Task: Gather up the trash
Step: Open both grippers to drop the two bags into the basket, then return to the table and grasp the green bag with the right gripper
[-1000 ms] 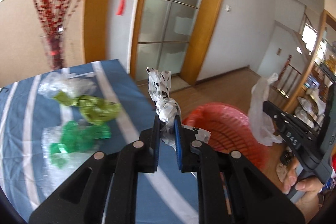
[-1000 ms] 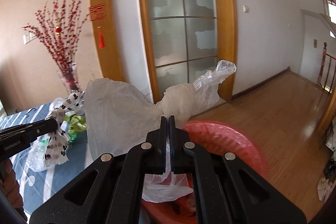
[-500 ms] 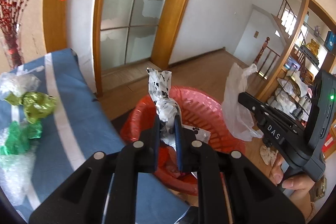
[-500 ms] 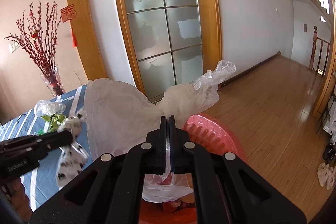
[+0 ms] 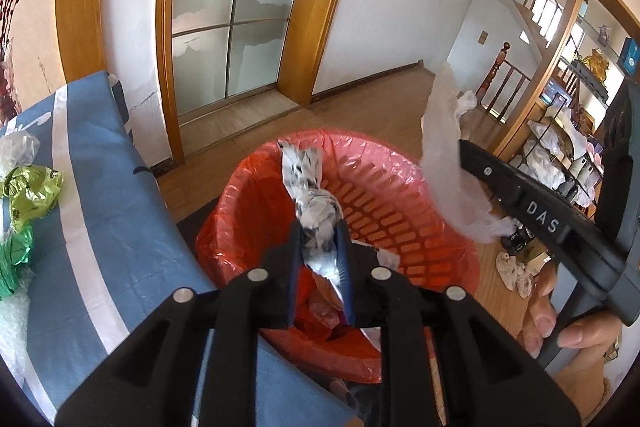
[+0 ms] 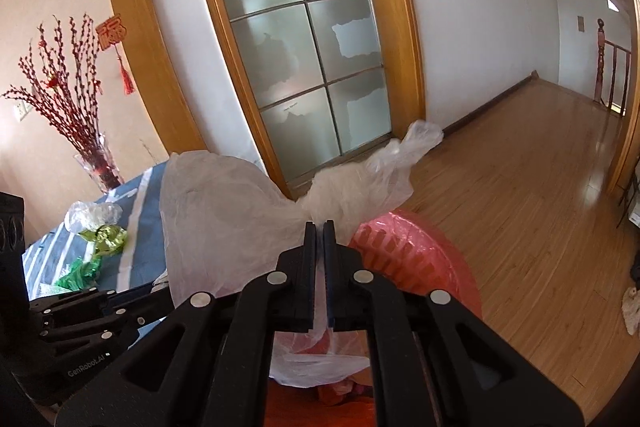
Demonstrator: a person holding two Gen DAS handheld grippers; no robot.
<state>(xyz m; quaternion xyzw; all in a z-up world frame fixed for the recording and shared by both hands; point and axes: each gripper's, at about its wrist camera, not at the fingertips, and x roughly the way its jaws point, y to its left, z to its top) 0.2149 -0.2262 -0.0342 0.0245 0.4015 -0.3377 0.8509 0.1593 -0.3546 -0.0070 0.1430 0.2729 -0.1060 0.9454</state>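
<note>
My left gripper point(image 5: 319, 227) is over the red basket point(image 5: 400, 195), its jaws parted a little around a white wrapper with black spots point(image 5: 314, 203) that still sits between them. My right gripper point(image 6: 319, 227) is shut on a clear white plastic bag point(image 6: 228, 211) and holds it above the basket's rim point(image 6: 404, 247). The right gripper and its bag point(image 5: 444, 163) also show in the left wrist view, at the basket's right side. The basket has a red liner and some trash inside.
A table with a blue striped cloth point(image 5: 100, 211) stands left of the basket. Green foil wrappers point(image 5: 28, 195) and clear plastic point(image 5: 18, 151) lie on it. A vase of red branches point(image 6: 96, 167) stands at the table's far end. Wooden floor point(image 6: 540, 187) lies to the right.
Both grippers have moved from the table to over the red basket. The left jaws have widened slightly around the spotted wrapper. The right stays shut on the bag.
</note>
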